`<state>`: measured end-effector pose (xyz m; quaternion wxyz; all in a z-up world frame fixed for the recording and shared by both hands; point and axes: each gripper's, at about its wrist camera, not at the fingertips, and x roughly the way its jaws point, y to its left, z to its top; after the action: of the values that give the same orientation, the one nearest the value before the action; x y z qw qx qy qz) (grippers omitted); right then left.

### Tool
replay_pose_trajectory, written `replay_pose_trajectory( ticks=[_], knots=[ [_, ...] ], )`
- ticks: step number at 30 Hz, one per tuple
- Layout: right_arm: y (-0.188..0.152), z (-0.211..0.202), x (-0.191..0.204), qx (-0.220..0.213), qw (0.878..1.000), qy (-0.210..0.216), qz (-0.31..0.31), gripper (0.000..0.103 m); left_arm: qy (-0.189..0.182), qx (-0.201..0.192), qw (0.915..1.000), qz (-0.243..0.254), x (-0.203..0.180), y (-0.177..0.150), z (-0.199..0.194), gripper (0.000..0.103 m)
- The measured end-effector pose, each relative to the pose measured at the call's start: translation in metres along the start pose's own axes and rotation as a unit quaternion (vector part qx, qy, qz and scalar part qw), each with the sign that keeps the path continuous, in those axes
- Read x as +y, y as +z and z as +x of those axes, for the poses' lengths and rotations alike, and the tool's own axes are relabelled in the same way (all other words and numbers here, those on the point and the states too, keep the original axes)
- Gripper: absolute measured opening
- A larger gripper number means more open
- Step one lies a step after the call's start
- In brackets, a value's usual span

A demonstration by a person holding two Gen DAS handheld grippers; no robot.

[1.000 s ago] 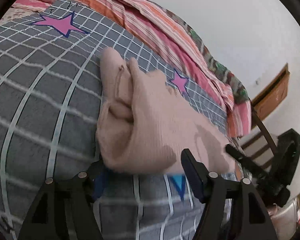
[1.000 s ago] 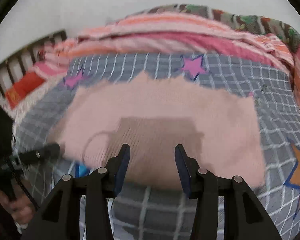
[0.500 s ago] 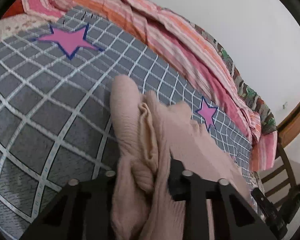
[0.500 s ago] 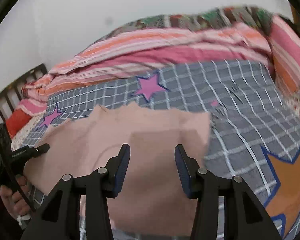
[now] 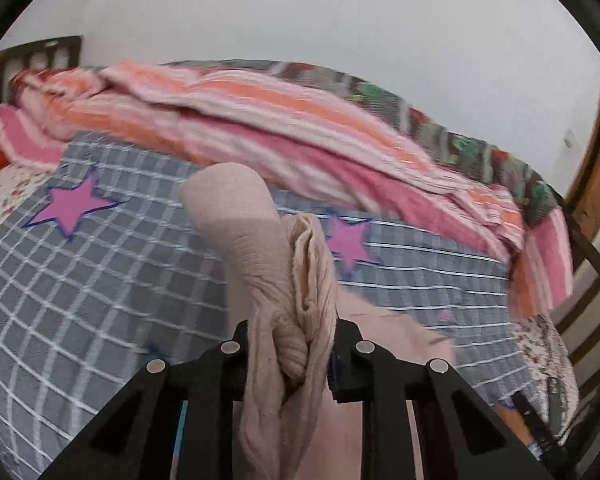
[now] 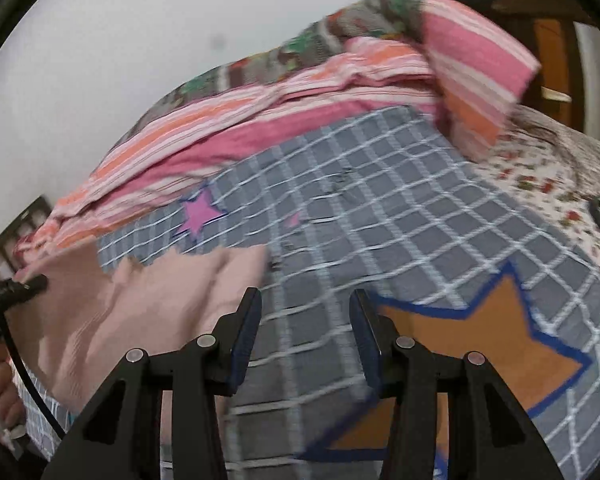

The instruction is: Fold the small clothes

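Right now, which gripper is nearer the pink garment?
Left. The left gripper is shut on the pink garment, bunched fabric between its fingers. The right gripper is open and empty over the checked sheet, with the garment off to its left.

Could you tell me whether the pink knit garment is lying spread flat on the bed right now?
No, partly lifted: the left claw is shut on a bunched edge of the pink garment, while the rest lies on the checked bedspread.

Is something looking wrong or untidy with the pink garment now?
Yes. The pink garment is bunched into a wrinkled wad inside the left claw, not flat on the checked blanket. The right claw is open, holding nothing.
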<state>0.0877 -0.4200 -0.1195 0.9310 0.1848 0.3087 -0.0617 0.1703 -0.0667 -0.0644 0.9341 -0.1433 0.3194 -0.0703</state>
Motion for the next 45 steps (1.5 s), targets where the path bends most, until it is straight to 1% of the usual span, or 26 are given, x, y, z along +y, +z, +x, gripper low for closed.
replay_pose_trajectory(
  ticks=[3,6,9,10,12,13,14,15,16,17,18,21,23,25,27,28,29,31,32,34,36,37,38,41,43,45],
  knots=[
    [0.003,-0.008,-0.024,-0.004,1.000,-0.007,0.021,0.046,-0.007,0.008,0.9998,0.018,-0.047,-0.007,0.006,0.020],
    [0.003,-0.015,-0.042,-0.009,0.999,-0.005,0.036,0.046,-0.028,0.024,0.9987,0.036,-0.094,-0.025,0.018,0.020],
    [0.003,-0.021,-0.054,-0.014,0.999,-0.010,0.040,0.046,-0.033,0.062,0.9959,0.057,-0.134,-0.062,0.041,0.020],
    [0.003,-0.022,-0.059,-0.016,0.999,-0.010,0.043,0.046,-0.025,0.076,0.9936,0.080,-0.149,-0.081,0.053,0.020],
    [0.002,-0.023,-0.065,-0.013,0.999,-0.005,0.049,0.046,-0.012,0.087,0.9894,0.116,-0.164,-0.103,0.061,0.021],
    [0.002,-0.024,-0.067,-0.011,0.999,-0.003,0.050,0.046,-0.009,0.082,0.9872,0.137,-0.169,-0.112,0.060,0.022],
    [0.001,-0.025,-0.068,-0.009,0.999,0.000,0.048,0.046,-0.016,0.072,0.9858,0.151,-0.172,-0.116,0.057,0.033],
    [0.001,-0.025,-0.069,-0.007,0.999,0.001,0.046,0.046,-0.038,0.071,0.9842,0.158,-0.172,-0.117,0.051,0.040],
    [0.000,-0.025,-0.068,-0.005,0.999,0.003,0.042,0.046,-0.074,0.078,0.9824,0.153,-0.168,-0.114,0.046,0.054],
    [-0.001,-0.024,-0.067,-0.004,0.999,0.006,0.039,0.046,-0.105,0.084,0.9809,0.141,-0.162,-0.110,0.041,0.056],
    [-0.001,-0.024,-0.066,-0.002,0.999,0.011,0.037,0.046,-0.121,0.087,0.9805,0.127,-0.154,-0.105,0.035,0.056],
    [-0.002,-0.021,-0.057,0.005,0.999,0.034,0.028,0.046,-0.140,0.080,0.9818,0.100,-0.125,-0.092,0.014,0.058],
    [-0.004,-0.017,-0.047,0.017,0.998,0.061,0.023,0.046,-0.137,0.064,0.9848,0.086,-0.101,-0.081,0.003,0.061],
    [-0.005,-0.015,-0.036,0.026,0.996,0.086,0.016,0.046,-0.112,0.054,0.9891,0.079,-0.078,-0.076,-0.007,0.062],
    [-0.006,-0.017,-0.022,0.027,0.993,0.117,0.008,0.047,-0.068,0.057,0.9923,0.086,-0.062,-0.075,-0.007,0.062],
    [-0.005,-0.019,-0.016,0.025,0.991,0.135,0.006,0.050,-0.052,0.058,0.9928,0.091,-0.054,-0.075,-0.007,0.062],
    [-0.004,-0.021,-0.010,0.022,0.987,0.157,0.009,0.053,-0.040,0.062,0.9927,0.095,-0.047,-0.076,-0.005,0.062],
    [0.001,-0.018,0.003,0.026,0.979,0.202,0.023,0.053,-0.020,0.079,0.9914,0.103,-0.037,-0.079,0.002,0.062],
    [0.002,-0.016,0.010,0.033,0.975,0.218,0.025,0.053,-0.017,0.085,0.9908,0.104,-0.036,-0.079,0.005,0.062],
    [0.003,-0.007,0.025,0.050,0.975,0.215,0.016,0.052,-0.026,0.100,0.9894,0.102,-0.028,-0.083,0.010,0.062],
    [0.000,0.001,0.036,0.068,0.977,0.203,0.002,0.050,-0.054,0.114,0.9871,0.099,-0.023,-0.089,0.009,0.062],
    [-0.004,0.006,0.042,0.081,0.978,0.194,-0.009,0.044,-0.076,0.119,0.9848,0.101,-0.020,-0.094,0.006,0.062],
    [-0.006,0.009,0.045,0.088,0.978,0.187,-0.016,0.038,-0.086,0.120,0.9836,0.104,-0.018,-0.097,0.004,0.062],
    [-0.012,0.014,0.047,0.101,0.980,0.166,-0.031,0.035,-0.107,0.127,0.9761,0.140,-0.024,-0.119,-0.006,0.062],
    [-0.014,0.013,0.044,0.106,0.980,0.165,-0.029,0.035,-0.095,0.123,0.9703,0.186,-0.035,-0.132,-0.010,0.064],
    [-0.016,0.010,0.043,0.113,0.979,0.170,-0.024,0.035,-0.064,0.107,0.9677,0.219,-0.044,-0.139,-0.009,0.064]
  ],
)
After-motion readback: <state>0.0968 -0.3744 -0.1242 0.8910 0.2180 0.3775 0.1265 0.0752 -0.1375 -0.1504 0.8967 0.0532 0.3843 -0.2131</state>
